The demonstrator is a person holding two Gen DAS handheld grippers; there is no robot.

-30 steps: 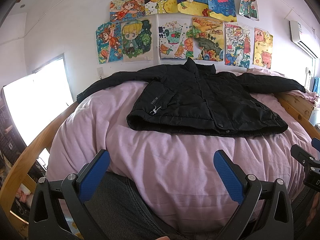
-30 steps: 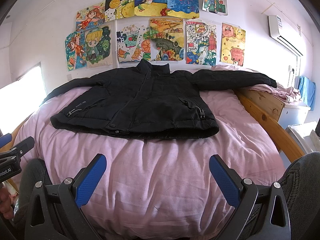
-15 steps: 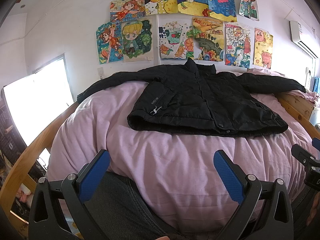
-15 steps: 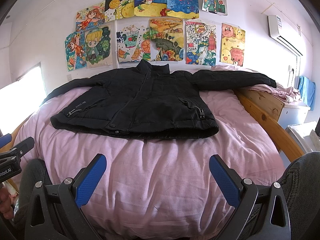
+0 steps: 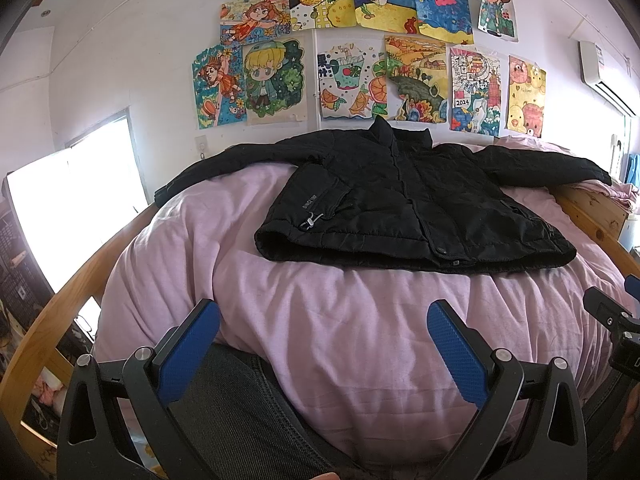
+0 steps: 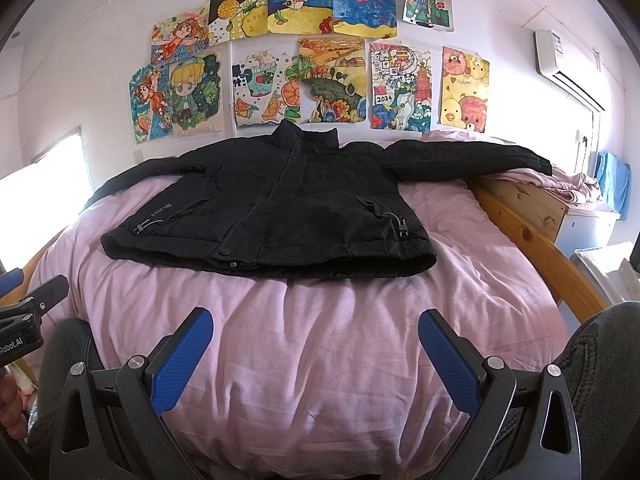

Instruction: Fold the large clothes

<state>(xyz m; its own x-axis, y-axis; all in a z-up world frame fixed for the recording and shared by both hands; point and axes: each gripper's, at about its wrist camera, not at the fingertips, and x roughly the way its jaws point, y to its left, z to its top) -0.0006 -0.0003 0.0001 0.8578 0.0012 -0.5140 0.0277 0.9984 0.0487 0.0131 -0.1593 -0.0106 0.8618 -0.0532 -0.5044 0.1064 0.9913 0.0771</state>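
A black padded jacket [image 5: 400, 208] lies flat and front up on the pink bed cover [image 5: 340, 320], sleeves spread to both sides, collar toward the wall. It also shows in the right wrist view [image 6: 280, 216]. My left gripper [image 5: 320, 316] is open and empty, held above the near edge of the bed, well short of the jacket's hem. My right gripper [image 6: 316, 320] is open and empty too, at the same near edge of the pink cover [image 6: 320, 360]. Each gripper shows at the edge of the other's view.
A wooden bed rail [image 6: 532, 248] runs along the right side, another [image 5: 60, 304] along the left. Drawings [image 6: 304, 40] cover the far wall. A bright window [image 5: 72, 208] is at the left. The person's dark trouser leg [image 5: 232, 408] is under the left gripper.
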